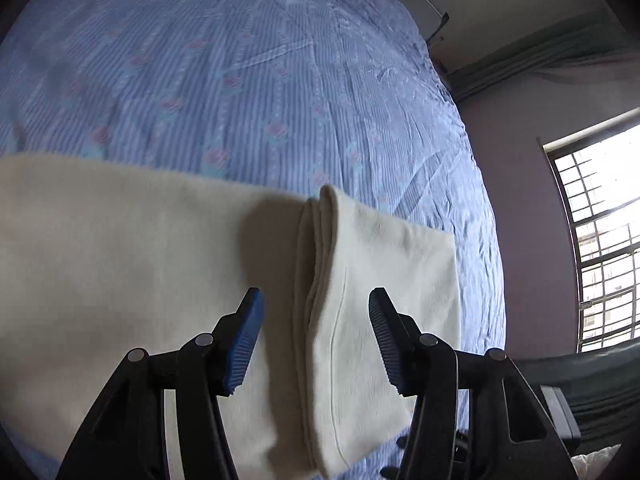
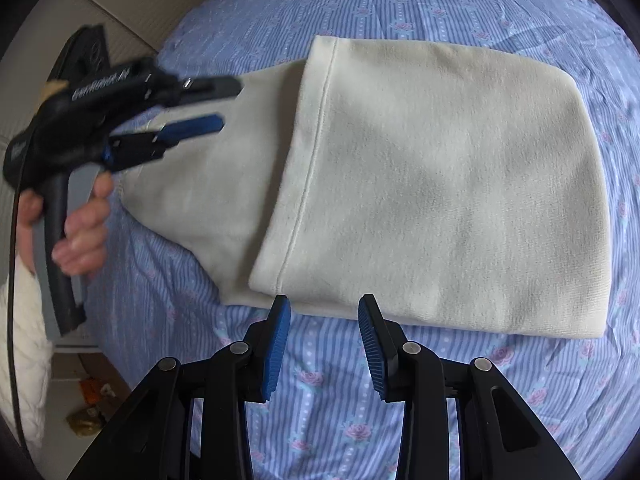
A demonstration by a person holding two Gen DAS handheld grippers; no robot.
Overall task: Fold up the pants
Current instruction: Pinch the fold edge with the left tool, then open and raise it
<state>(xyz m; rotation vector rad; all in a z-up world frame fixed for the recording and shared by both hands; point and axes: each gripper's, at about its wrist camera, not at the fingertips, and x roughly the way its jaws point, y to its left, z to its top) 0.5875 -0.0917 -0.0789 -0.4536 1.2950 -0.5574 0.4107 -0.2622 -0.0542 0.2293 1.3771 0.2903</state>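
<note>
Cream pants [image 2: 440, 184] lie folded on the blue striped bedsheet [image 2: 400, 0]. A hemmed top layer covers the lower layer, which sticks out to the left. My left gripper [image 1: 316, 308] is open and empty, above the hem edge of the pants [image 1: 380, 264]. It also shows in the right wrist view [image 2: 228, 104], held by a hand over the lower layer's left end. My right gripper [image 2: 324, 312] is open and empty, just short of the pants' near edge.
The bedsheet [image 1: 240, 80] stretches far beyond the pants. A window [image 1: 600, 240] and wall stand to the right of the bed. Floor with small items [image 2: 88, 408] lies off the bed's left edge.
</note>
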